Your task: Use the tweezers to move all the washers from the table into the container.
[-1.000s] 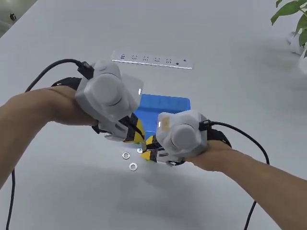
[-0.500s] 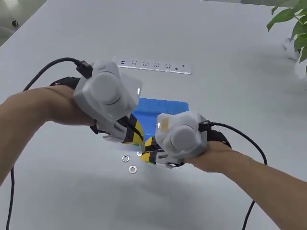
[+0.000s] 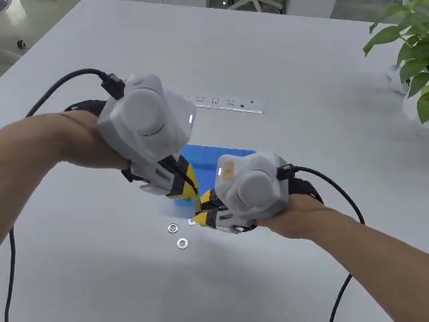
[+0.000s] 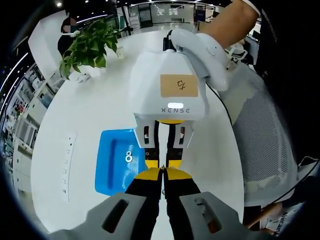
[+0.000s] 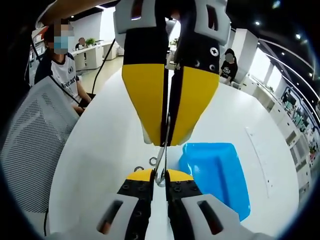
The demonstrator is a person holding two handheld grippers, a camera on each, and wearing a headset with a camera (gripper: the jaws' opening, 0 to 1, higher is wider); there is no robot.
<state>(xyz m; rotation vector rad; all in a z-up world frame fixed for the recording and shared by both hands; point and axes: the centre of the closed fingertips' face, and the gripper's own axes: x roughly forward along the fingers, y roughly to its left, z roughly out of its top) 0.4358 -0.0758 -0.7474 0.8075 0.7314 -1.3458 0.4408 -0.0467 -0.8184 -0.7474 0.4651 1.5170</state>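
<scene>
Thin metal tweezers [image 5: 163,147] run between my two grippers, which meet tip to tip just above the table. My right gripper [image 5: 159,179] is shut on their lower end. From above, my left gripper [image 5: 169,136] closes its yellow jaws on the upper end. In the head view the left gripper [image 3: 190,190] and right gripper [image 3: 203,216] sit at the near edge of the blue container [image 3: 224,155]. Loose washers [image 3: 173,228] [image 3: 182,243] lie on the white table just left of the tips. Two washers [image 4: 128,156] rest inside the container [image 4: 111,170].
A white power strip [image 3: 224,102] lies beyond the container. A potted plant [image 3: 402,40] stands at the far right. A mesh chair [image 5: 35,150] and seated people are off the table's edge. Cables trail from both grippers.
The head camera has tilted, so the whole scene sits slightly differently. Both grippers stay pressed tip to tip near the washers; no washer has moved.
</scene>
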